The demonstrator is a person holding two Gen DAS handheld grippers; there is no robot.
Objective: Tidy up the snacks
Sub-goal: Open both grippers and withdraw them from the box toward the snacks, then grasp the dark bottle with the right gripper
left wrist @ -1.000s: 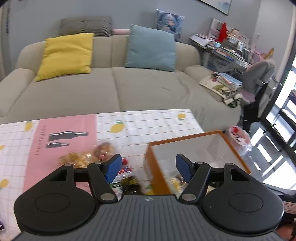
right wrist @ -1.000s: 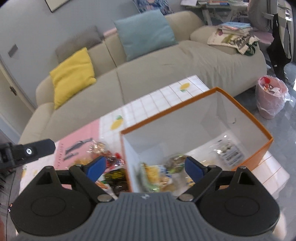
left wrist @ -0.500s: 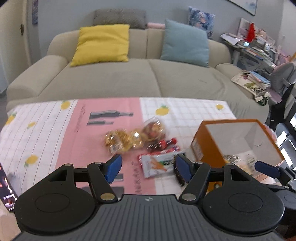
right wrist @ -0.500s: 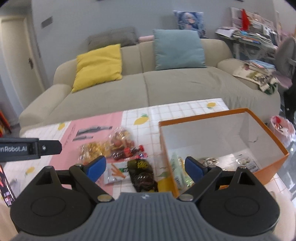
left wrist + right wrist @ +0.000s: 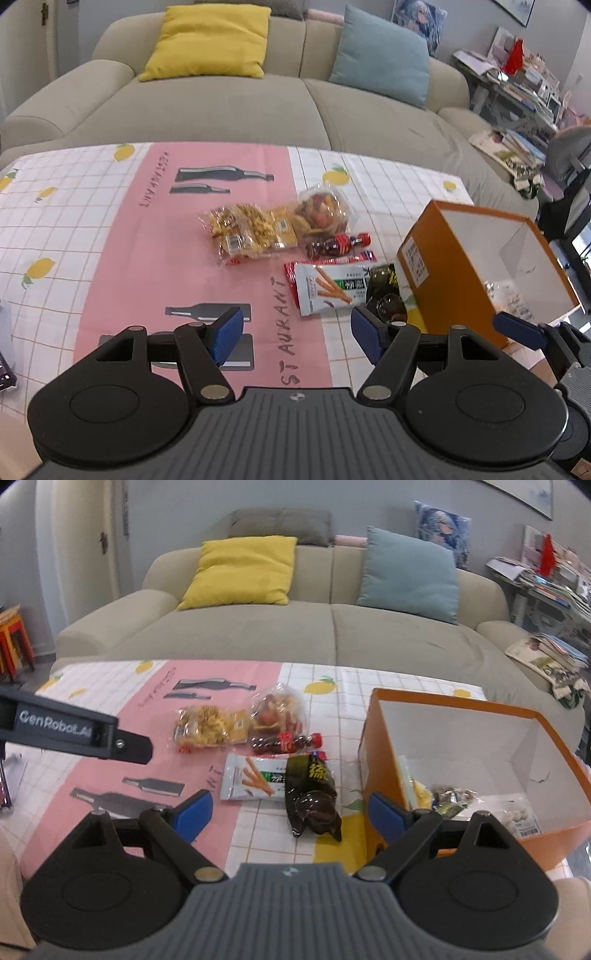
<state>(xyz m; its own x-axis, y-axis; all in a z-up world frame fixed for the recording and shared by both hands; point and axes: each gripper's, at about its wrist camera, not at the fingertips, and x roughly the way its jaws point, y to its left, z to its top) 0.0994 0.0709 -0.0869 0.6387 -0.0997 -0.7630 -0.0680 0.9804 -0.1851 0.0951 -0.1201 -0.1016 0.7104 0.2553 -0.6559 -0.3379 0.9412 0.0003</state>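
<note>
— Where are the snacks?

— I see five packets (image 5: 273,749) loose on the cloth (image 5: 122,236), just beside the orange box (image 5: 554,723); a few lie inside already.

— Your claws?

— Left gripper (image 5: 297,330) and right gripper (image 5: 290,810) both gape, empty, hovering to pick. Cloth reads "RESTAURANT"; the left one reads "GenRobot.AI".

Bare tablecloth (image 5: 122,258) lies open on the left and near side of the table. Further right, a cluster of snack packets (image 5: 258,753) crowds the middle. The dark packet (image 5: 312,797) lies just beside the orange box (image 5: 476,716), leaving only a narrow gap. The box's open top is unobstructed, its near wall standing tall. The sofa (image 5: 332,635) bounds the far edge.
</note>
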